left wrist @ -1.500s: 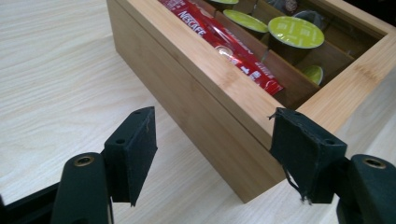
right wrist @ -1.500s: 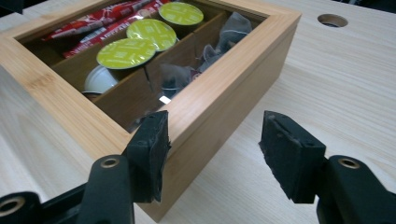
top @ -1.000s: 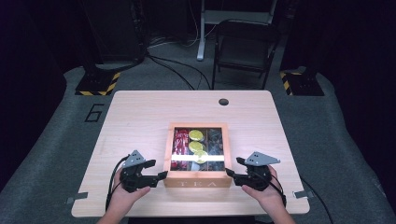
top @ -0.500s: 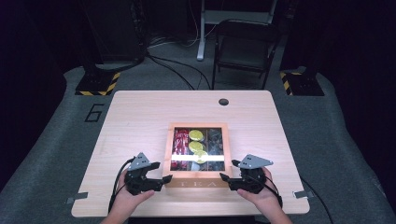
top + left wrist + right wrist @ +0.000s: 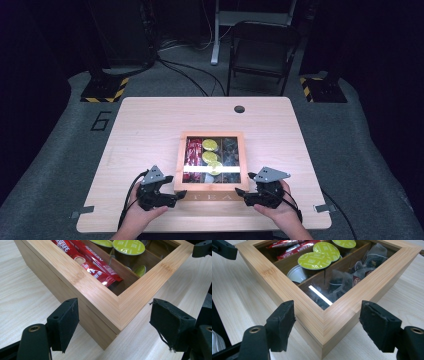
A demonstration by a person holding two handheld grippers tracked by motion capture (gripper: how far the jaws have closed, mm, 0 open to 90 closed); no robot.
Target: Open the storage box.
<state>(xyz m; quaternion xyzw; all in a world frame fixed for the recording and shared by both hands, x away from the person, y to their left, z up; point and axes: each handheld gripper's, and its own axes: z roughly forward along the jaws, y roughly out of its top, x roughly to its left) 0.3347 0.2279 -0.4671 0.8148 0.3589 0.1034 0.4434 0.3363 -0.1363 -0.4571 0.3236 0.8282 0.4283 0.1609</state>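
Observation:
A bamboo tea box (image 5: 212, 191) with a glass lid sits near the table's front edge. Through the lid I see red sachets (image 5: 92, 262), green-topped capsules (image 5: 319, 255) and clear-wrapped tea bags (image 5: 364, 265). My left gripper (image 5: 176, 186) is open, its jaws straddling the box's near left corner (image 5: 117, 312) without touching it. My right gripper (image 5: 245, 184) is open too, jaws either side of the near right corner (image 5: 324, 322). In each gripper view a jaw of the other gripper shows past the box.
The wooden table (image 5: 150, 130) has a round cable hole (image 5: 239, 109) near its far edge. A folding chair (image 5: 262, 47) and stands sit on the floor behind it. Cables trail from both grippers toward the front edge.
Both grippers have moved slightly inward and toward the front, from beside the box's sides to its two near corners. The box has not moved.

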